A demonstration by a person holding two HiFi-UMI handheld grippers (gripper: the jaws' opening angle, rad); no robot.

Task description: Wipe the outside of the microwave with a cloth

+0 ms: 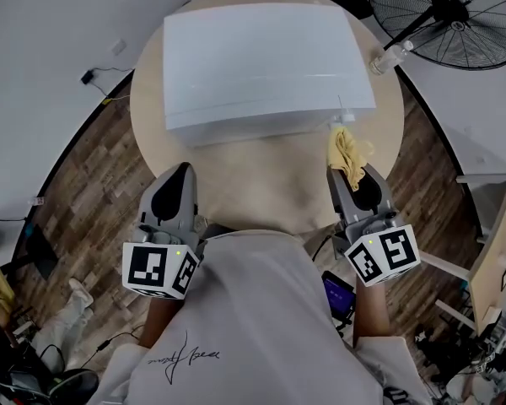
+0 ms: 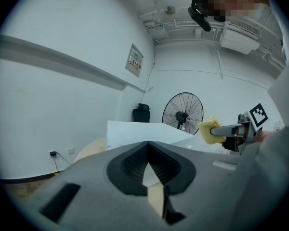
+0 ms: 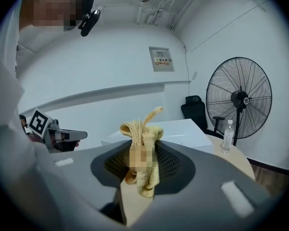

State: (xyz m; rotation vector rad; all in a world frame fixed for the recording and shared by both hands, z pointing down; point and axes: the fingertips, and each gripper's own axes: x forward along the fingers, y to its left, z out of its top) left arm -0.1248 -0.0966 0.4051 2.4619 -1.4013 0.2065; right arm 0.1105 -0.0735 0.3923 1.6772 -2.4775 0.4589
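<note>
**Note-taker A:** Nearest first. Your shirt (image 1: pixel 253 310) fills the bottom of the head view and covers the near edge of the table (image 1: pixel 261 188). Your left gripper (image 1: pixel 183 170) is over the table's near left edge. Its jaws are closed tip to tip with nothing between them.

**Note-taker B:** Agreed. Your right gripper (image 1: pixel 341 172) is at the near right, jaws clamped on the yellow cloth (image 1: pixel 347 148). The cloth is bunched and sticks out past the tips toward the microwave (image 1: pixel 261 66).

**A:** The cloth sits at the microwave's near right corner. From above you cannot tell whether it touches or stops just short.

**B:** Surface: a round, pale tan top. The white microwave takes up its far half. A clear water bottle (image 1: pixel 390 57) stands upright at the far right, just beside the microwave's right side.

**A:** Room: wood-plank floor (image 1: pixel 84 184) around the table, and white walls. A black standing fan (image 1: pixel 455 11) is at the far right, and a black chair (image 2: pixel 141 113) is beyond the microwave. A wall sign (image 3: pixel 161 58) hangs high on the far wall.

**B:** Hard to read: the microwave's front face is seen too steeply from your head camera for door or controls. The fan is cut off by the frame's edge. The sign's print is too small. The clutter on the floor at near left and near right is dark and cannot be sorted out.
</note>
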